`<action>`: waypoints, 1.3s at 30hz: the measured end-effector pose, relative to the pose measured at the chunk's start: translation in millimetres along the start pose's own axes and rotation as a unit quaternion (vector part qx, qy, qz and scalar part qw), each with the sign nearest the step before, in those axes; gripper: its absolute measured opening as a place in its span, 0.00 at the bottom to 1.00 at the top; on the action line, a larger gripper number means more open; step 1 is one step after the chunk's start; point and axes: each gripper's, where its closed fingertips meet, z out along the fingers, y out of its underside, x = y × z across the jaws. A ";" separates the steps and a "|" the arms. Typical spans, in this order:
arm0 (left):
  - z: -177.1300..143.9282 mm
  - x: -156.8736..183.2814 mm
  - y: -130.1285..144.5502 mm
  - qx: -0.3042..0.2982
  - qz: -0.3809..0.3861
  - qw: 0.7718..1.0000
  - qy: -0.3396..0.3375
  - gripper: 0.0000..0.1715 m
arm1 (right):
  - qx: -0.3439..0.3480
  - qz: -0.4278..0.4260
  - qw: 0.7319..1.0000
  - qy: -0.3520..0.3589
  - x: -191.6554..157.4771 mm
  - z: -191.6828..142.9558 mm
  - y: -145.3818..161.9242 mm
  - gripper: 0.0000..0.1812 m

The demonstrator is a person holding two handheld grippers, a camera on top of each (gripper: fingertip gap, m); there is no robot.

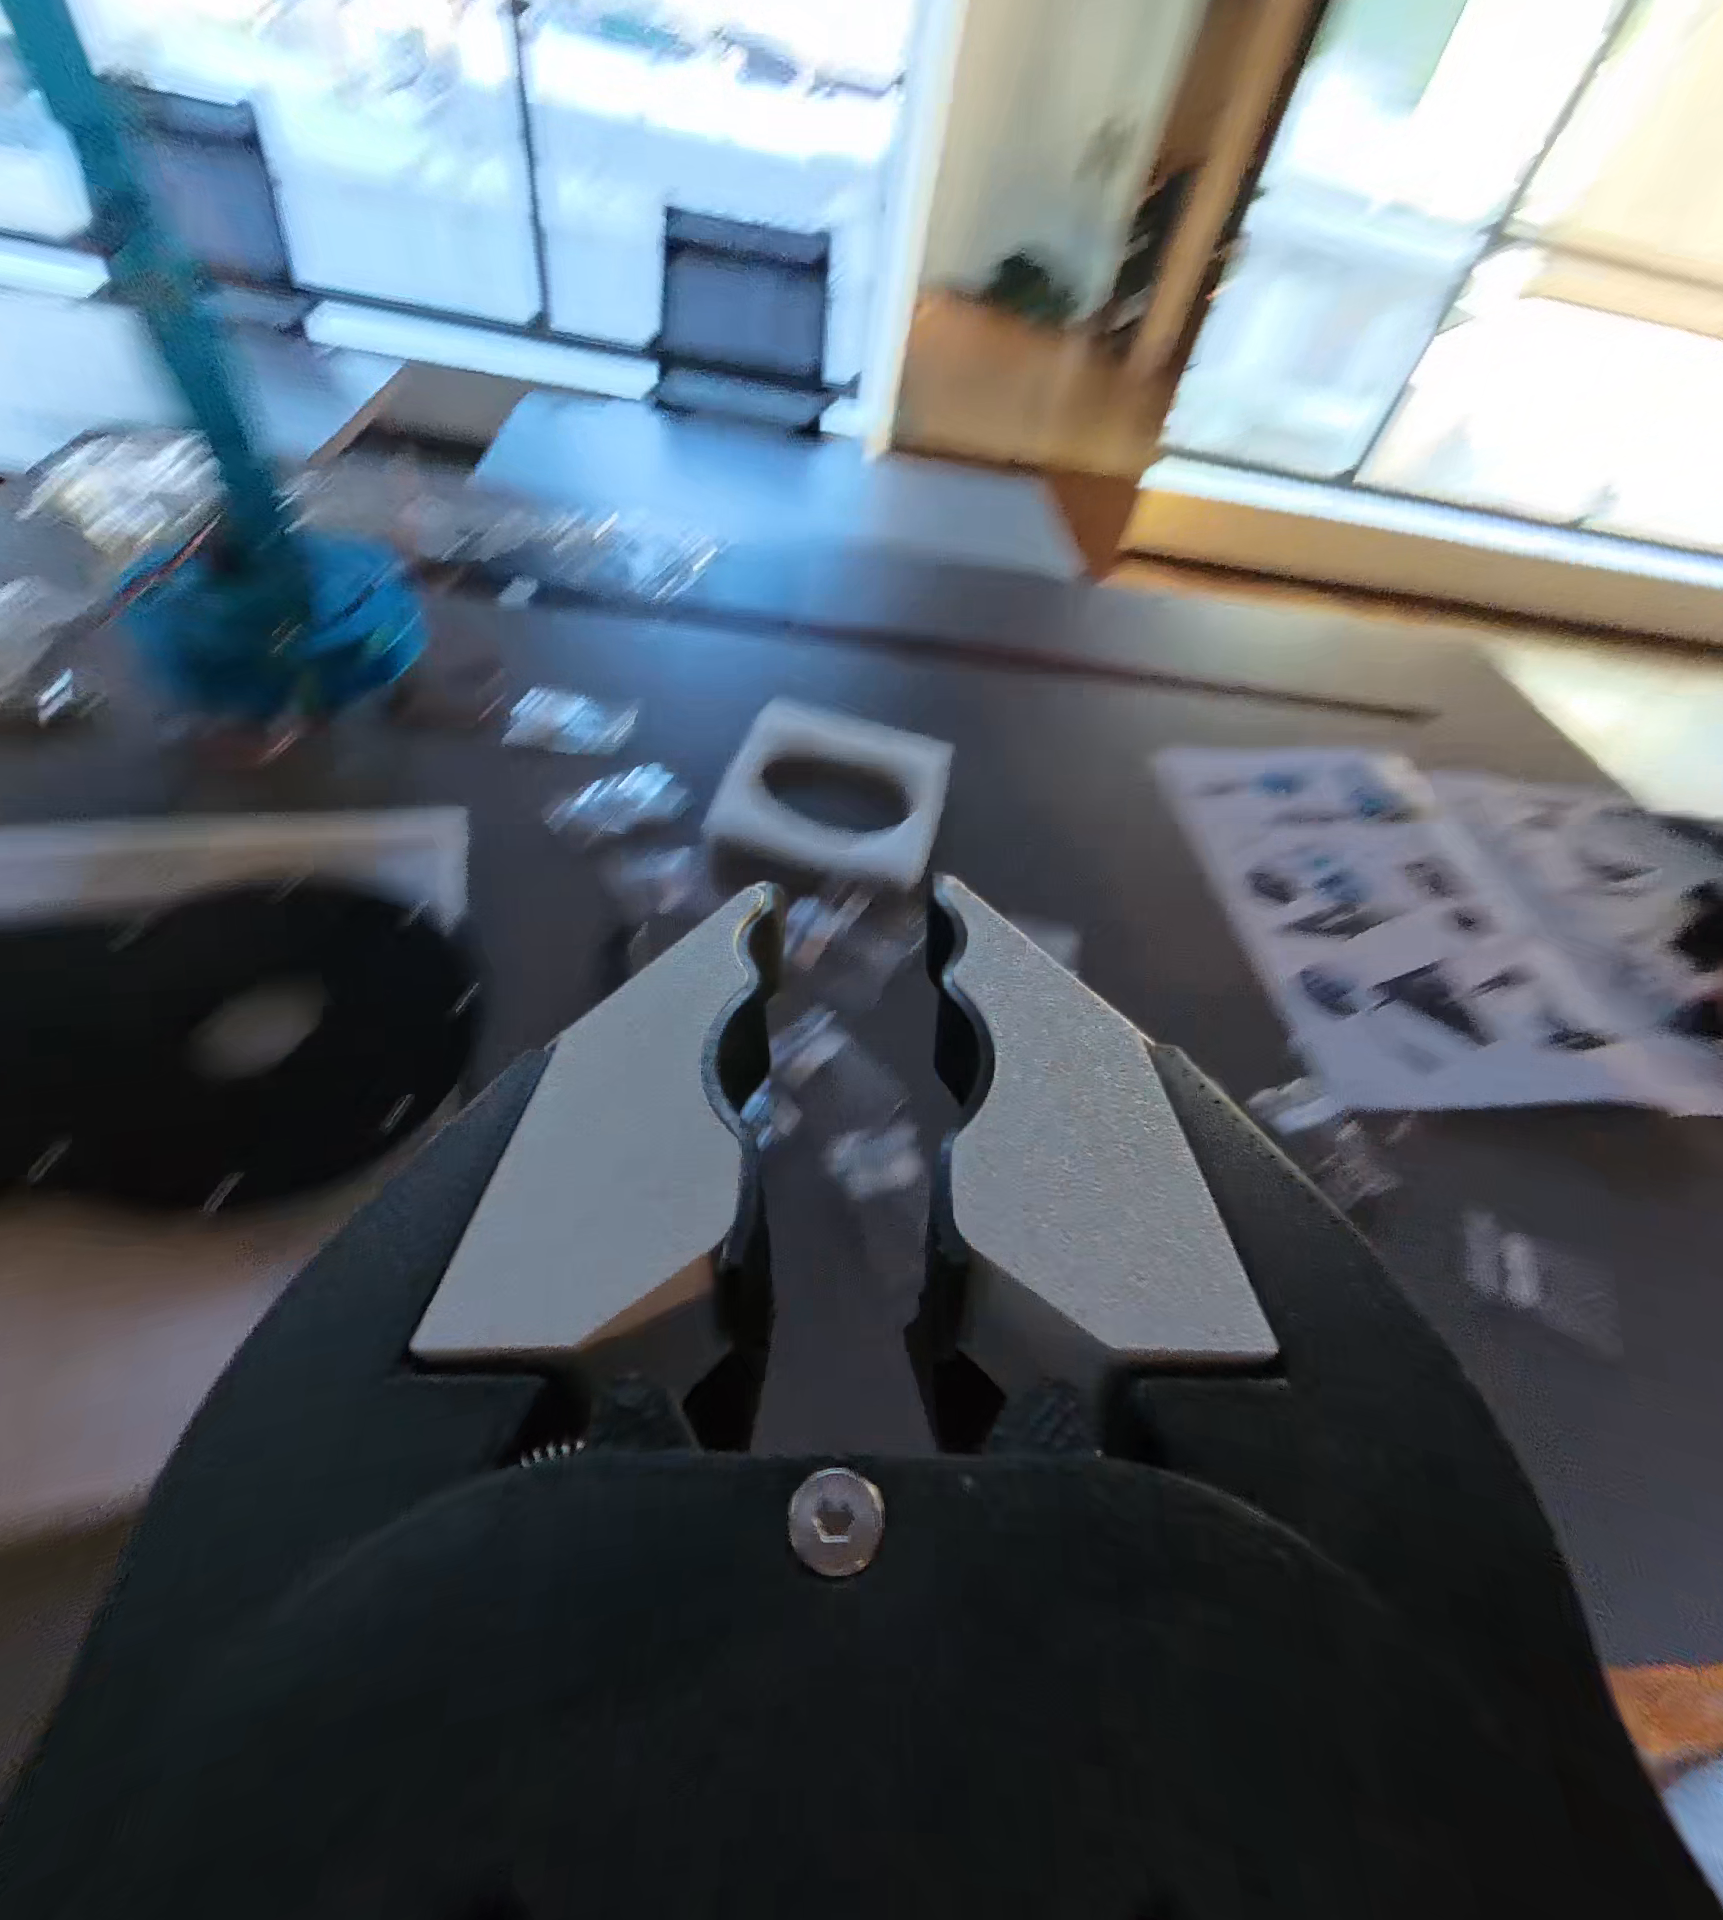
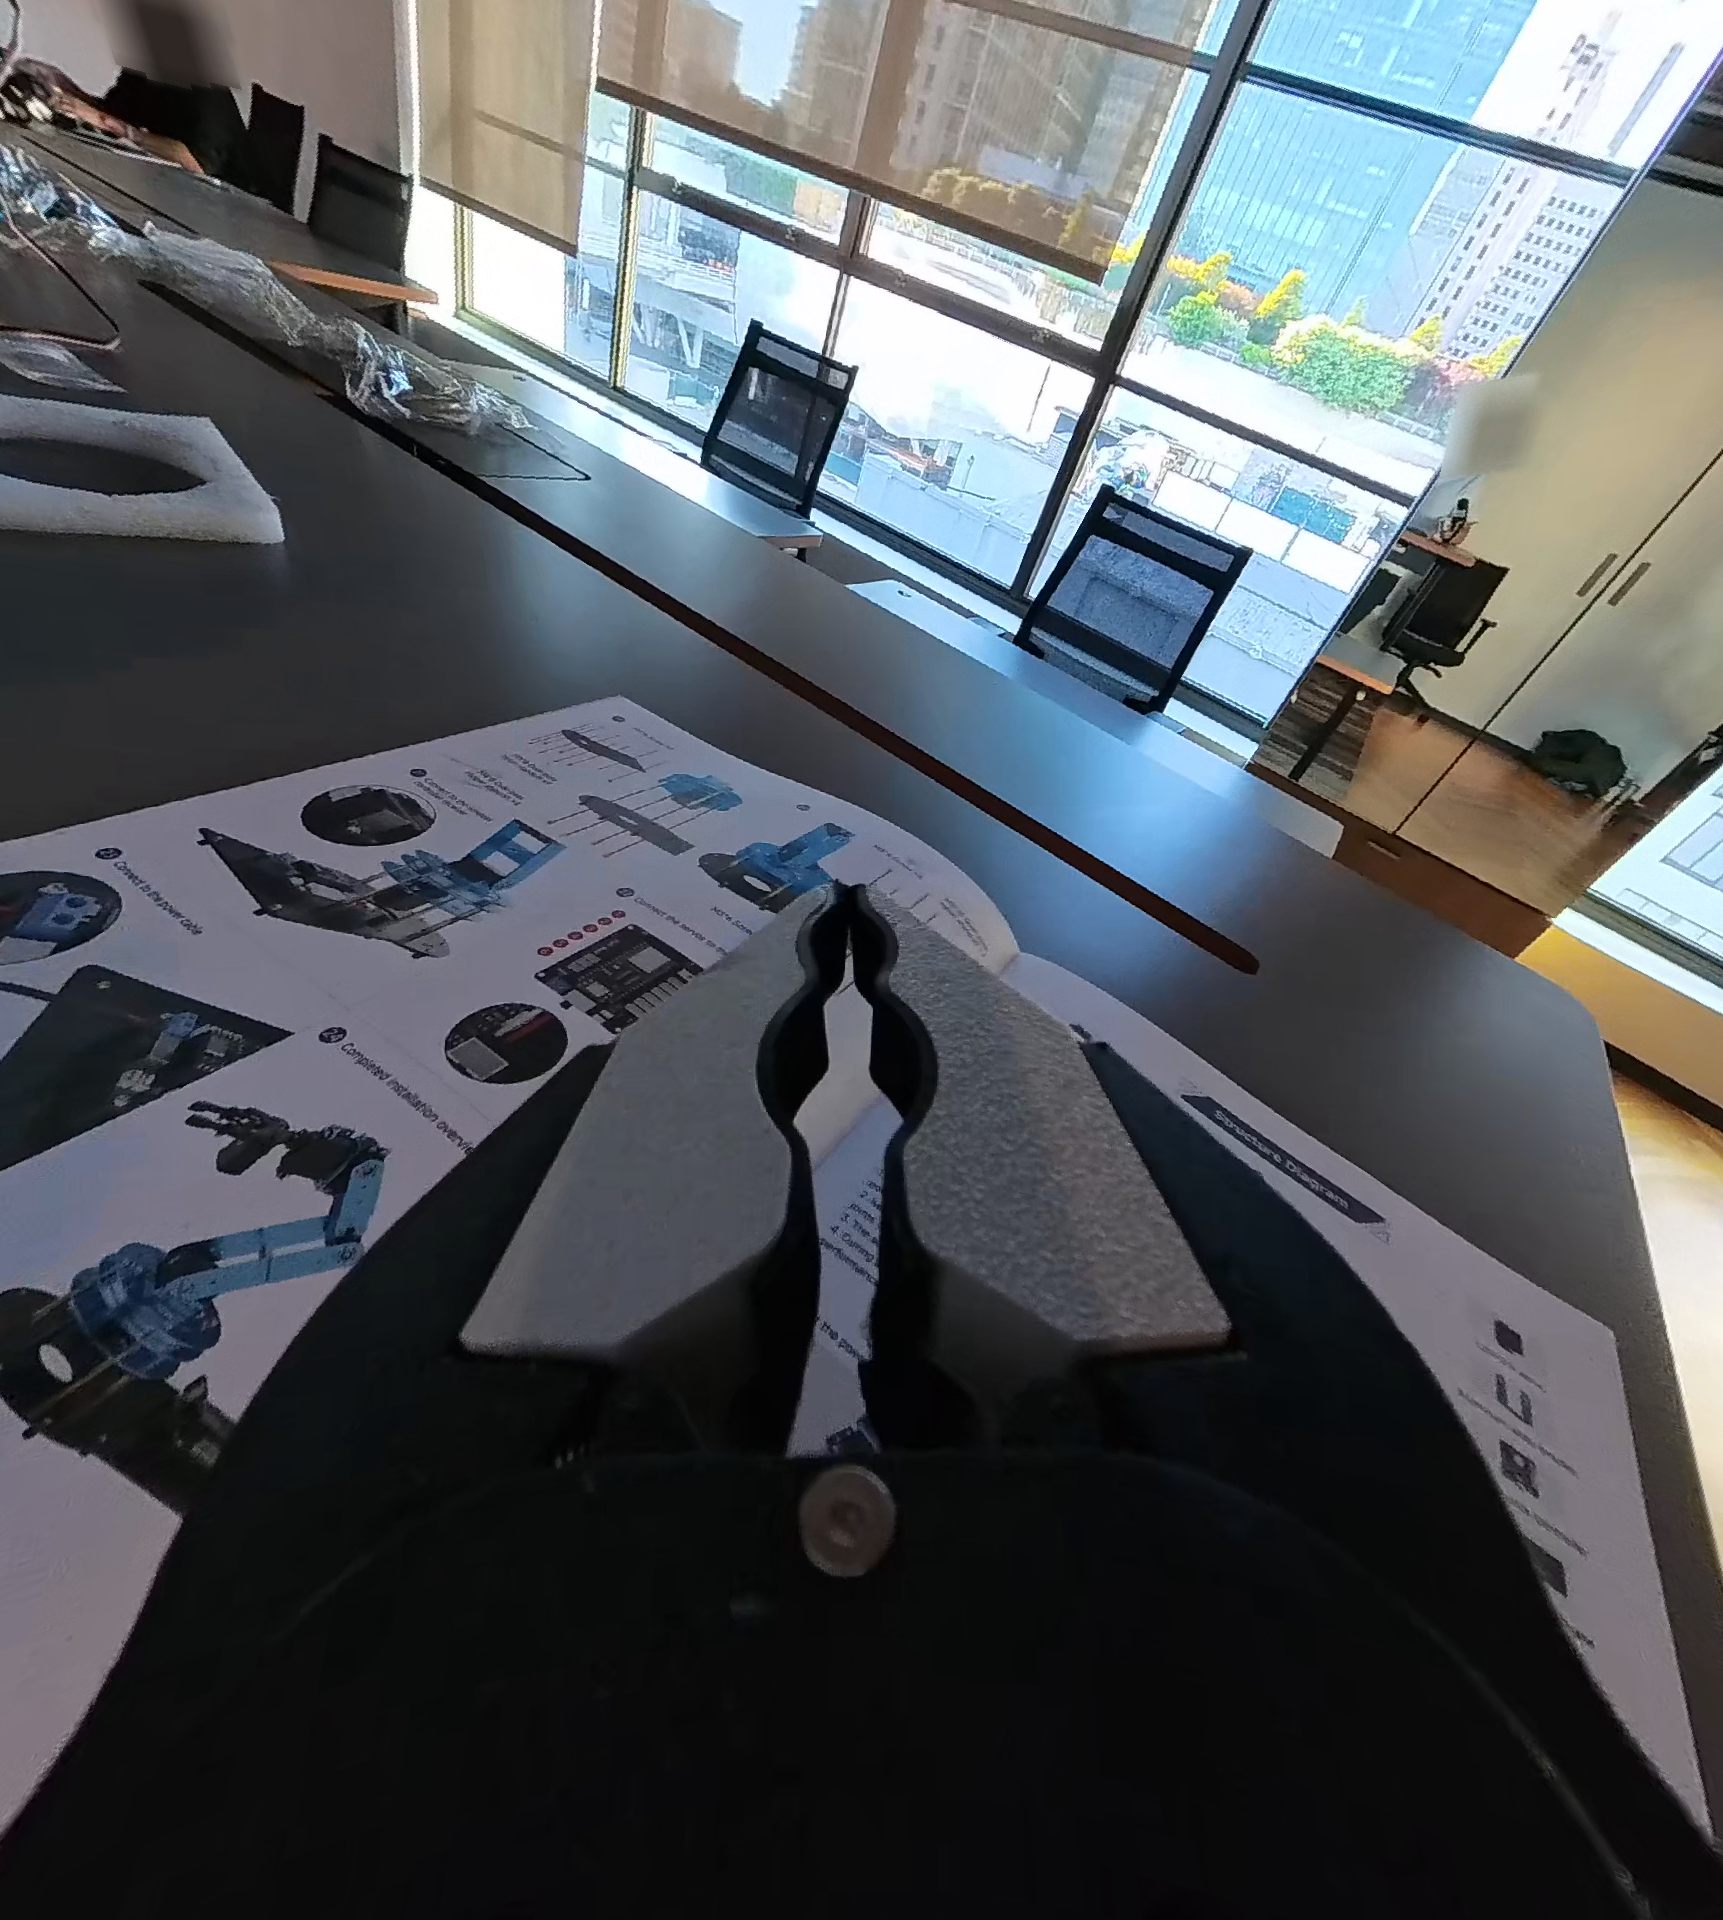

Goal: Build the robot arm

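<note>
My left gripper (image 1: 852,909) is open and empty above the dark table (image 1: 1096,727), over several small clear plastic bags of parts (image 1: 815,1049). A white foam block with a round hole (image 1: 831,805) lies just beyond its tips. The left wrist view is blurred by motion. My right gripper (image 2: 849,906) is shut with nothing between its tips, low over an open instruction booklet (image 2: 265,997) with pictures of a blue robot arm. The booklet also shows in the left wrist view (image 1: 1408,935).
A blue robot arm on a round base (image 1: 265,613) stands at the back left. A black disc on a white foam sheet (image 1: 182,1029) lies at left. The white foam block (image 2: 78,468), crumpled plastic wrap (image 2: 400,374), chairs (image 2: 1127,603) and windows show beyond the table edge (image 2: 1605,1060).
</note>
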 end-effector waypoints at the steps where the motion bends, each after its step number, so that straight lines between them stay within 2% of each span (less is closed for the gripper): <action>1: -6.9 -7.8 7.6 -0.010 -0.004 1.000 -0.016 0.15 | 0.001 -0.001 1.000 -0.004 -0.6 0.7 -0.3 0.00; 4: -27.0 -22.1 16.9 -0.025 -0.024 0.999 -0.043 0.16 | -0.004 0.000 1.000 -0.014 -1.2 3.5 1.3 0.00; 14: -89.0 -60.2 12.2 -0.021 -0.025 0.994 -0.103 0.17 | -0.001 0.000 1.000 -0.031 -5.3 3.3 1.1 0.00; 21: -107.3 -85.9 16.8 0.013 -0.045 0.998 -0.045 0.17 | -0.009 -0.027 1.000 -0.009 -5.3 4.3 0.1 0.00; 25: -108.0 -110.8 10.0 0.051 -0.033 0.998 -0.016 0.20 | -0.015 -0.038 0.999 0.002 -17.2 -5.1 -18.6 0.03; 28: -101.2 -133.1 -0.5 0.079 -0.011 0.997 0.008 0.24 | -0.031 -0.057 0.997 -0.041 -58.6 -5.5 -42.7 0.06; 31: -82.7 -165.4 -14.9 0.094 -0.003 0.995 0.042 0.30 | -0.014 -0.046 0.992 -0.115 -123.2 7.4 -78.6 0.07; 36: -29.3 -219.9 -38.4 0.074 0.029 0.991 0.105 0.32 | 0.019 -0.002 0.973 -0.229 -244.6 60.5 -140.9 0.13; 39: 6.4 -252.0 -49.8 0.058 0.063 0.985 0.152 0.31 | 0.028 -0.005 0.969 -0.246 -308.8 98.4 -170.3 0.13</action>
